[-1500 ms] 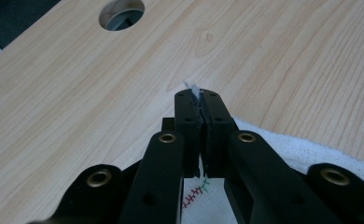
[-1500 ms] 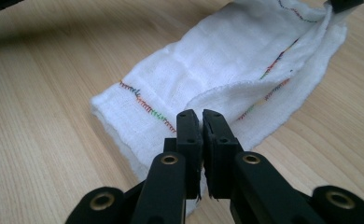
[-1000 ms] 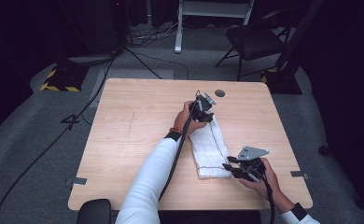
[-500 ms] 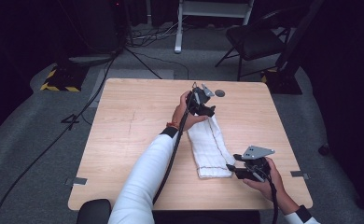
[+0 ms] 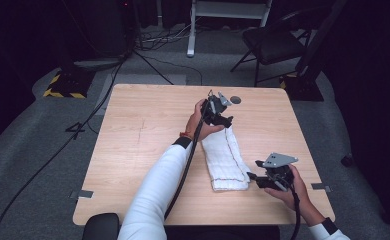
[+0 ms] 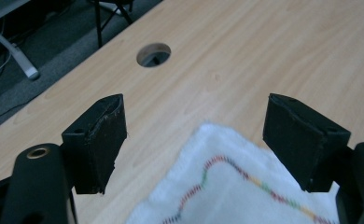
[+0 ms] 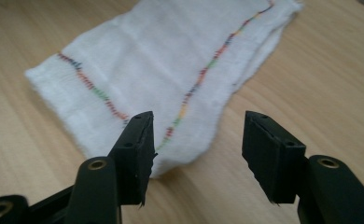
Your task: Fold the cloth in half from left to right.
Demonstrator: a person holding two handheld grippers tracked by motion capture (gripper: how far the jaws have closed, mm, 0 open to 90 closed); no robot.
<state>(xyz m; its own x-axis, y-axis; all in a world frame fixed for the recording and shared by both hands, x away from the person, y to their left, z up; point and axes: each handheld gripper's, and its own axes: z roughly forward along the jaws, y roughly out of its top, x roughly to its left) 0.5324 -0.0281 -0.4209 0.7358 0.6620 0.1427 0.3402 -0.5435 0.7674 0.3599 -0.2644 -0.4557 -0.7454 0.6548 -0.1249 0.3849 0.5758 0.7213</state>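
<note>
A white folded cloth (image 5: 225, 157) with a multicoloured stitched line lies flat on the wooden table (image 5: 143, 145). My left gripper (image 5: 226, 119) is at the cloth's far end. In the left gripper view its jaws (image 6: 196, 112) stand wide apart; the cloth's end (image 6: 245, 186) lies low between them, untouched by either pad. My right gripper (image 5: 255, 177) sits just right of the cloth's near corner. Its jaws (image 7: 199, 122) are apart over bare wood, and the cloth (image 7: 161, 60) lies just beyond them. Both pairs of jaws have just been opening, with nothing gripped.
A round cable hole (image 5: 235, 100) (image 6: 153, 53) sits in the table just beyond the left gripper. A chair (image 5: 278, 42) and floor cables (image 5: 148, 55) lie past the far edge. The right hand is close to the table's near right corner.
Both grippers have opened and let go of the cloth, which now lies flat. The left gripper drew slightly away toward the far end, the right one slightly off to the right.
</note>
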